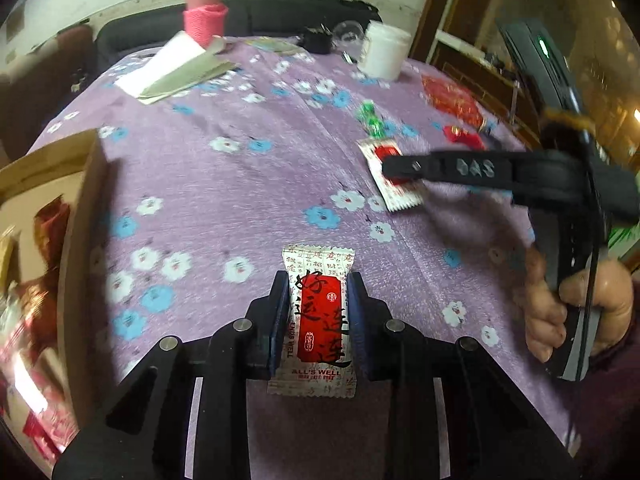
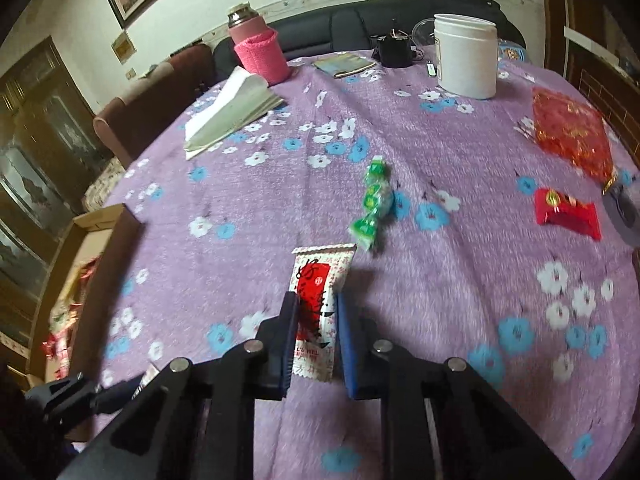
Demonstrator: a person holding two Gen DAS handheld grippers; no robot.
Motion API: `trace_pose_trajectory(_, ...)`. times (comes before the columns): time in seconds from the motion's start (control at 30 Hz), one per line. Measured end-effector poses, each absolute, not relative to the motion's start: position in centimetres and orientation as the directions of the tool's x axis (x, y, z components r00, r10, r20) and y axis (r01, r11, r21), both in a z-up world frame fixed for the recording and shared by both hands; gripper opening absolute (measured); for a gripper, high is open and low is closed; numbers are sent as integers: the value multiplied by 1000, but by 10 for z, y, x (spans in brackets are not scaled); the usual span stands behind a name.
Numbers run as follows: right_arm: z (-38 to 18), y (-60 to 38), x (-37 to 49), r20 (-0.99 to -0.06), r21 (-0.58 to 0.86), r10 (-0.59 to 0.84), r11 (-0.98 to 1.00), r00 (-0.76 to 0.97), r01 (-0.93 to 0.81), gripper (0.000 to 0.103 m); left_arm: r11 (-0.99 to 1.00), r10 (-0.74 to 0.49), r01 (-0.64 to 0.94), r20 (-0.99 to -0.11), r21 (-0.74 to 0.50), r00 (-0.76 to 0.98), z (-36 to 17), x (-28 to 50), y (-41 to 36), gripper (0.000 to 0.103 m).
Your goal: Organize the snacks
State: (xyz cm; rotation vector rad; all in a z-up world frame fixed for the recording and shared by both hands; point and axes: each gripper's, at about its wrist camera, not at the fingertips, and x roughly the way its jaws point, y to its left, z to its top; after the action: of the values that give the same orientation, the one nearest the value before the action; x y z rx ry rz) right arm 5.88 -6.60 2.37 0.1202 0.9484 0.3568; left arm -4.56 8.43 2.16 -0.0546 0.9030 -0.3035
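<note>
My left gripper (image 1: 318, 286) is shut on a white and red snack packet (image 1: 316, 320) and holds it just above the purple cloth. My right gripper (image 2: 318, 300) is closed around a second white and red packet (image 2: 320, 300); the same packet (image 1: 394, 178) lies under the right gripper (image 1: 390, 168) in the left wrist view. A green candy (image 2: 372, 204) lies just beyond it. A small red packet (image 2: 566, 212) and a big red bag (image 2: 572, 132) lie far right. A cardboard box (image 1: 84, 216) with several snacks stands at the left.
The table has a purple flowered cloth (image 2: 440, 160). At the back stand a pink flask (image 2: 256, 48), a white tub (image 2: 466, 56), a black cup (image 2: 394, 50) and folded papers (image 2: 232, 114). The box also shows in the right wrist view (image 2: 108, 240).
</note>
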Motion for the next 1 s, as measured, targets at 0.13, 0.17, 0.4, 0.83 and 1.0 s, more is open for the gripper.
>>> trace_pose_trajectory(0.13, 33, -64, 42, -749, 321, 413, 910, 517, -262, 22, 951, -309, 204, -723, -231, 619, 42, -66, 111, 28)
trace_pose_trajectory(0.17, 36, -61, 37, -741, 339, 433, 901, 513, -270, 22, 951, -310, 189, -711, -246, 632, 47, -72, 121, 28)
trace_pose_trajectory(0.4, 55, -16, 10, -702, 405, 541, 838, 463, -365, 22, 962, -206, 20, -675, -273, 709, 65, -108, 204, 28)
trace_pose_trajectory(0.83, 51, 102, -22, -699, 462, 656, 719, 286, -520, 22, 926, -11, -266, -724, -267, 690, 38, -143, 314, 28)
trace_pose_trajectory(1.0, 46, 141, -33, -715, 449, 657, 694, 239, -563, 22, 918, -34, -262, -717, -298, 696, 37, -144, 321, 28)
